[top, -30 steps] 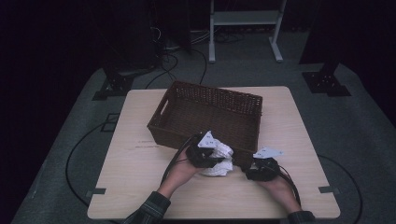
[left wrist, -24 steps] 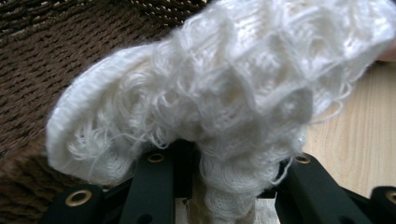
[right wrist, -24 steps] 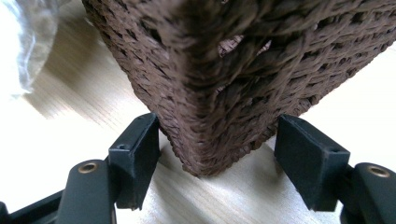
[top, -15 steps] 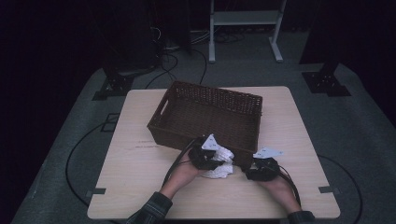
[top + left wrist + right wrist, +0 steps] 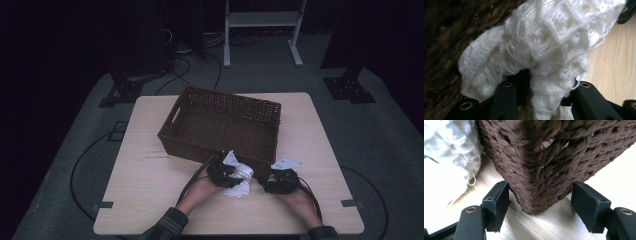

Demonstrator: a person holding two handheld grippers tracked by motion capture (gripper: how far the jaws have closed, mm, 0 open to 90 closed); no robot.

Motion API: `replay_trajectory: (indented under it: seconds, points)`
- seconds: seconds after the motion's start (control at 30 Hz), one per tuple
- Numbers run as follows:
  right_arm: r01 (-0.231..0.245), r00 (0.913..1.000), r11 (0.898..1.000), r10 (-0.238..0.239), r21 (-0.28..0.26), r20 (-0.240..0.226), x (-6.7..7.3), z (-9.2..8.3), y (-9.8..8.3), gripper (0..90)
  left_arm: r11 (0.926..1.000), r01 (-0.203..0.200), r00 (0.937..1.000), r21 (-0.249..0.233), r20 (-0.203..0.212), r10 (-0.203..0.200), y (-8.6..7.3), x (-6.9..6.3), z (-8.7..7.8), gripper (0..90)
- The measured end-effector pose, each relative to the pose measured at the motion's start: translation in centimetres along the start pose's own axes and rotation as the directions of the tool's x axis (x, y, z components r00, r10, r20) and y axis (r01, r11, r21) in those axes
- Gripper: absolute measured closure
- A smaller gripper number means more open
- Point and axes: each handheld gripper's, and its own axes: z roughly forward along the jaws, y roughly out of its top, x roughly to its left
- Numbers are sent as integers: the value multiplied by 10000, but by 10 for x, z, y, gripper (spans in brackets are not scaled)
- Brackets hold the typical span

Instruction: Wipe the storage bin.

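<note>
A white knitted cloth (image 5: 241, 181) lies bunched on the table against the near wall of the brown wicker basket (image 5: 230, 97). My left gripper (image 5: 229, 172) is shut on it. In the left gripper view the cloth (image 5: 544, 42) bulges up between the jaws of the left gripper (image 5: 544, 87), with the basket (image 5: 446, 37) at the left. My right gripper (image 5: 269, 176) is at the basket's near right corner. In the right gripper view that corner of the basket (image 5: 554, 157) sits between the jaws of the right gripper (image 5: 540, 202), both pads touching the weave; the cloth (image 5: 451, 142) shows at the upper left.
The light wooden table (image 5: 150, 200) has bare room left of the basket and along its front edge. Cables trail from both grippers over the table's front part. Beyond the table stand a white frame (image 5: 260, 20) and dark stands on the grey floor.
My left gripper has sunk toward the table with the cloth, close against the basket's near wall. The right gripper has kept still at the corner.
</note>
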Motion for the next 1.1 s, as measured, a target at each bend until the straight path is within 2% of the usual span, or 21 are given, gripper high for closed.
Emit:
replay_trajectory:
  seconds: [0.2,0.4,0.63,0.8,1.0,1.1]
  points:
    - [-20,10000,10000,20,-11,-6,0,0,0,308,9985,-295,9995,-460,-125,290,10,-6,-13,669]
    - [25,10000,10000,-25,-10,1,0,0,0,308,9931,-515,9985,-1058,-243,492,22,-12,-30,669]
    - [-18,10000,10000,18,5,-7,0,0,0,308,9861,-819,9965,-1447,-261,789,34,-18,-43,669]
    - [17,10000,10000,-17,-5,0,0,0,0,308,9842,-1010,9949,-1456,-189,993,41,-21,-41,670]
    - [18,10000,10000,-18,-10,0,0,0,0,308,9864,-858,9962,-1403,-5,866,39,-19,-32,672]
    - [-10,10000,10000,10,2,-7,0,0,0,308,9885,-904,9959,-1214,-20,908,37,-19,-25,672]
